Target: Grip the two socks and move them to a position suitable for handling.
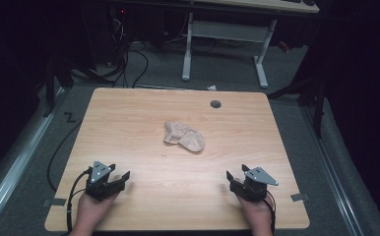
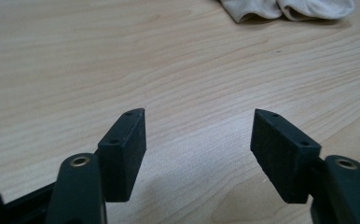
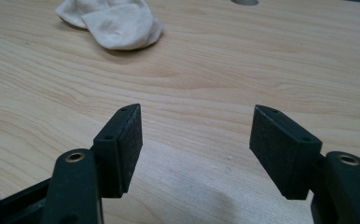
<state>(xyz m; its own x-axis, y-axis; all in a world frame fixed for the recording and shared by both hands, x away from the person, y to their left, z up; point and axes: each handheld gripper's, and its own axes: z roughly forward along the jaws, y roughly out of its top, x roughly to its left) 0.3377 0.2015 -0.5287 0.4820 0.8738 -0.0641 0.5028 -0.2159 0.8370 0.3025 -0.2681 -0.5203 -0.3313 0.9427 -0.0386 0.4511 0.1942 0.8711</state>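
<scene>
Black and matte, the jaws of the left gripper [image 2: 199, 116] stand spread wide in the left gripper view, with bare wood grain between the two pads and nothing pinched. The jaws of the right gripper [image 3: 197, 112] stand just as wide in the right gripper view, again with only the table surface between them.

Beyond the left gripper's jaws the pale cloth [image 2: 287, 9] lies far off and to the right, cut by the top edge of that view, well apart from the pads. Beyond the right gripper's jaws the same cloth [image 3: 115, 21] lies far and to the left, a crumpled cream bundle with folded lobes, also well apart from the pads.

In the high view the left gripper [image 1: 121, 178] sits low at the near left of the wooden table [image 1: 129, 113], held by a hand [image 1: 92, 211] that comes in from the near edge. The right gripper [image 1: 233, 178] sits at the near right, held by the other hand [image 1: 257, 214]. Both point inward and away from the person. The cloth [image 1: 184, 136] rests near the middle of the table, farther away than both grippers and roughly between them, touched by neither. A round dark grommet [image 1: 215, 103] sits in the table top at the far side, right of the cloth.
</scene>
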